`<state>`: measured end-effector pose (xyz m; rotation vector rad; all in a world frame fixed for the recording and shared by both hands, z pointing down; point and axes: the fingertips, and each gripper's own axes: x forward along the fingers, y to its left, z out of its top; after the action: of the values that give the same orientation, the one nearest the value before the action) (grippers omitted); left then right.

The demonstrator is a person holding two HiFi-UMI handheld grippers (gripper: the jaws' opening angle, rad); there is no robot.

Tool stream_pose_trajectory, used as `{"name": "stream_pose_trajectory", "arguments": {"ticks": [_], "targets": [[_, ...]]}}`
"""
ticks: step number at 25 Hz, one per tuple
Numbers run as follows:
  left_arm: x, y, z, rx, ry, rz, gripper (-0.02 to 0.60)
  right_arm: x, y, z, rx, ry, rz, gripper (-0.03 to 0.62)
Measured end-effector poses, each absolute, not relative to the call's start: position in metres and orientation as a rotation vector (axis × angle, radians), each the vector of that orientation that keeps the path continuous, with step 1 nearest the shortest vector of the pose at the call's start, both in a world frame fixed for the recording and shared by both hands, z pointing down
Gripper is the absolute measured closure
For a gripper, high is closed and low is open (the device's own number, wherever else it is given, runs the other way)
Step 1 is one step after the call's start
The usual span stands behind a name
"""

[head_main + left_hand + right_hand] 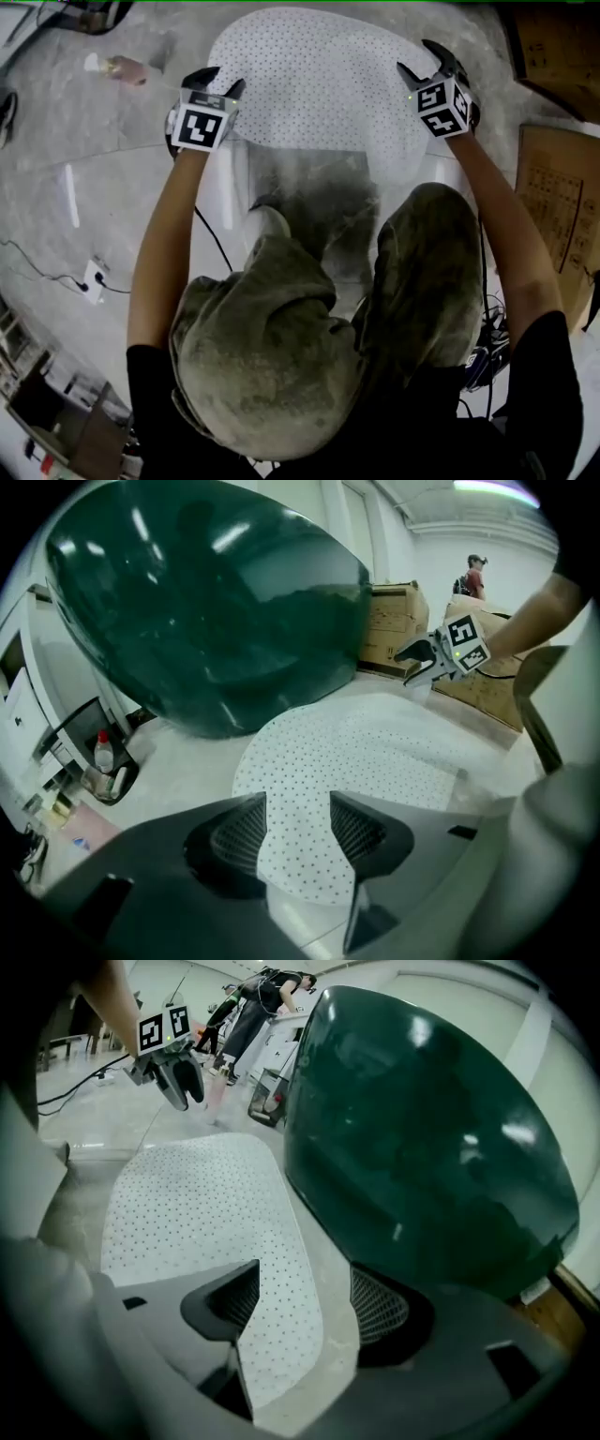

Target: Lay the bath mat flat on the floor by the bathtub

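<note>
The mat (319, 84), at twelve o'clock in the head view, is white, sprinkled all over with small dark dots. The tub (206, 602) is deep glossy green with pale streaks of light. The floor (112, 187) is grey, marbled with paler veins. The left gripper (223, 80) at eleven o'clock and the right gripper (420, 58) at one o'clock are black. Each cube (199, 127) is white with black square markers. The pads (242, 832) show a fine dark-grey mesh. Boxes (553, 202) at three o'clock are brown. The trousers (272, 356) are olive, the sleeve (544, 375) black. A bottle (105, 752), at nine o'clock in the left gripper view, has a red cap.
</note>
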<state>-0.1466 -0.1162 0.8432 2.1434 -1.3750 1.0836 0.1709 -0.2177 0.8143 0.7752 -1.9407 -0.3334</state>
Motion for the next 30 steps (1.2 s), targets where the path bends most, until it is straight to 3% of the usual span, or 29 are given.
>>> {"name": "stream_pose_trajectory", "arguments": {"ticks": [9, 20, 25, 30], "targets": [[-0.095, -0.064, 0.784, 2.271, -1.191, 1.079, 0.371, 0.201, -0.189, 0.799, 0.815, -2.081, -0.027, 0.295], [-0.067, -0.027, 0.705, 2.305, -1.182, 1.083, 0.372, 0.325, -0.155, 0.821, 0.937, -2.084, 0.307, 0.295], [-0.048, -0.056, 0.765, 2.223, -1.223, 0.885, 0.371, 0.348, -0.140, 0.884, 0.901, -2.061, 0.444, 0.290], [-0.061, -0.051, 0.841, 2.093, -1.234, 0.911, 0.371, 0.340, -0.121, 0.934, 0.899, -2.052, 0.708, 0.279]]}}
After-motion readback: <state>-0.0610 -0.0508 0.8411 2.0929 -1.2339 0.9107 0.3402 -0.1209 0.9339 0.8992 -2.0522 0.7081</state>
